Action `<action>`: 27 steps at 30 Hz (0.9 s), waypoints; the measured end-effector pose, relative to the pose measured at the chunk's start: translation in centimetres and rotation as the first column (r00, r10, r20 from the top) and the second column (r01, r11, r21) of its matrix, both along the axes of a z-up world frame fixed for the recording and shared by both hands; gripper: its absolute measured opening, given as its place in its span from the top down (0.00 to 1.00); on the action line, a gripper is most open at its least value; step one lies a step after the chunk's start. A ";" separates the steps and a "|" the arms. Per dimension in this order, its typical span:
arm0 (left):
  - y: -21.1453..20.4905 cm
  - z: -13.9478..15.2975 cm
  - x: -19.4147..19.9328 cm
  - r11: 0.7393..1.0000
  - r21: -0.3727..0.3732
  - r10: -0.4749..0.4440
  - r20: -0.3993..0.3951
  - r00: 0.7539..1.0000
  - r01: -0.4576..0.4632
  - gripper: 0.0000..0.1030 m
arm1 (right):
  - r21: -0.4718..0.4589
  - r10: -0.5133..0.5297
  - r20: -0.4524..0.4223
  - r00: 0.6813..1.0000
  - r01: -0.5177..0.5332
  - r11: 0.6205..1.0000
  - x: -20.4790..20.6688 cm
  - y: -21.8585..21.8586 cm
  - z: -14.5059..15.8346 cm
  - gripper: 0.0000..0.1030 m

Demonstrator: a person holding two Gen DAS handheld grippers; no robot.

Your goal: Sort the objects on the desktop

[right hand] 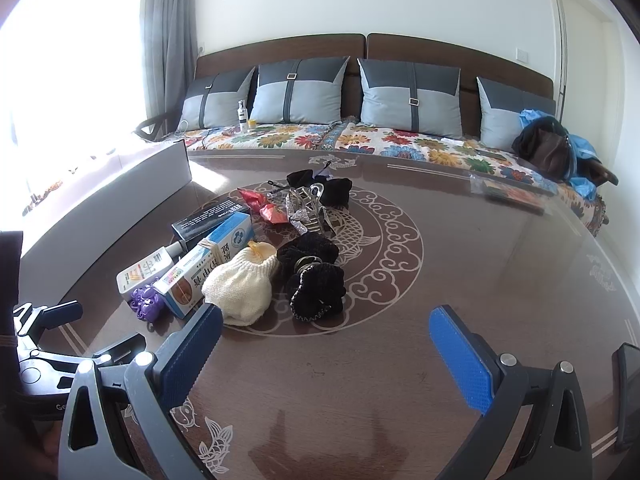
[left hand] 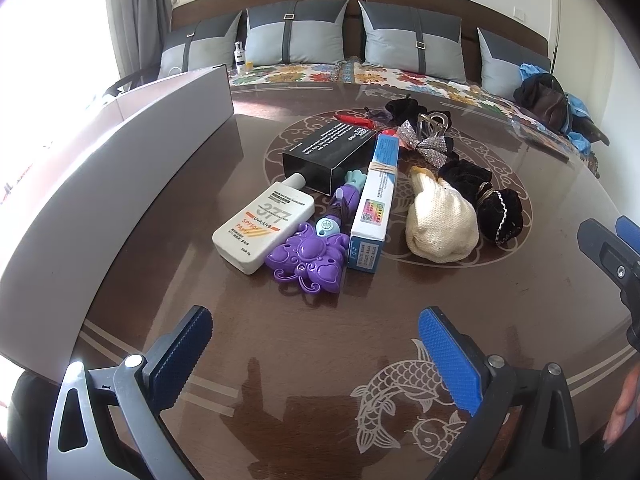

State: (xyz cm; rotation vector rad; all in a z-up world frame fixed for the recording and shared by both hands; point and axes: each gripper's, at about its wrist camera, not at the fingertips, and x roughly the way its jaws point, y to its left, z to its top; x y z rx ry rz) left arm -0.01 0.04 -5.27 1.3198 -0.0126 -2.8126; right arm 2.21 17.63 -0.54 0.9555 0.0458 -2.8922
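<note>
A heap of small objects lies mid-table. In the left wrist view I see a white sunscreen bottle (left hand: 262, 226), a purple plastic toy (left hand: 308, 258), a blue-and-white carton (left hand: 376, 204), a black box (left hand: 328, 152), a cream knitted glove (left hand: 438, 220), black scrunchies (left hand: 486, 200) and a glittery bow clip (left hand: 424, 142). The right wrist view shows the same glove (right hand: 240, 286), carton (right hand: 204, 266), scrunchies (right hand: 316, 280) and red wrappers (right hand: 262, 204). My left gripper (left hand: 316, 342) stands open just short of the purple toy. My right gripper (right hand: 326, 346) is open in front of the scrunchies, holding nothing.
A long white box (left hand: 132, 152) stands along the table's left side. Behind the dark patterned glass table (right hand: 480, 280) runs a sofa with grey cushions (right hand: 408, 94), a small bottle (right hand: 243, 114) and a pile of bags (right hand: 552, 148). A dark phone (right hand: 630, 392) lies at the right edge.
</note>
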 end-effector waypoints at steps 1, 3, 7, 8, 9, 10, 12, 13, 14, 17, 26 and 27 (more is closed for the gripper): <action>0.0 -0.1 0.0 1.000 0.000 0.000 0.002 1.000 0.000 0.00 | 0.000 0.000 0.000 1.000 0.000 1.000 0.0 0.0 0.0 0.00; -0.1 -0.2 0.0 1.000 -0.001 0.000 0.004 1.000 0.000 0.00 | -0.001 0.000 0.000 1.000 0.000 1.000 0.0 0.0 0.0 0.00; -0.1 -0.3 0.1 1.000 -0.003 0.002 0.008 1.000 -0.002 0.00 | -0.001 0.000 0.000 1.000 0.000 1.000 0.0 0.0 0.0 0.00; -0.1 -0.4 0.1 1.000 -0.003 0.002 0.008 1.000 -0.002 0.00 | -0.001 0.000 0.000 1.000 0.000 1.000 0.0 0.0 0.0 0.00; -0.1 -0.4 0.1 1.000 -0.003 0.002 0.009 1.000 -0.002 0.00 | -0.001 0.000 0.000 1.000 0.000 1.000 0.0 0.0 0.0 0.00; -0.2 -0.4 0.2 1.000 -0.004 0.002 0.010 1.000 -0.002 0.00 | 0.000 0.000 0.001 1.000 0.000 1.000 0.0 0.0 0.0 0.00; -0.1 -0.4 0.2 1.000 -0.004 0.002 0.009 1.000 -0.002 0.00 | 0.000 0.000 0.000 1.000 0.000 1.000 0.0 0.0 0.0 0.00; -0.1 -0.4 0.1 1.000 -0.003 0.002 0.009 1.000 -0.002 0.00 | 0.000 0.000 0.000 1.000 0.000 1.000 0.0 0.0 0.0 0.00; -0.2 -0.4 0.1 1.000 -0.003 0.002 0.010 1.000 -0.002 0.00 | 0.001 0.000 0.000 1.000 0.000 1.000 0.0 0.0 0.0 0.00; -0.2 -0.6 0.1 1.000 -0.005 0.000 0.012 1.000 0.000 0.00 | 0.004 0.002 -0.001 1.000 -0.002 1.000 0.0 -0.1 -0.2 0.00; -0.4 -1.0 0.2 1.000 -0.010 0.002 0.024 1.000 -0.002 0.00 | 0.009 0.007 0.009 1.000 -0.007 1.000 0.0 -0.1 -0.4 0.00; -0.4 -1.1 0.2 1.000 -0.010 0.002 0.026 1.000 -0.002 0.00 | 0.009 0.008 0.011 1.000 -0.008 1.000 0.0 -0.1 -0.4 0.00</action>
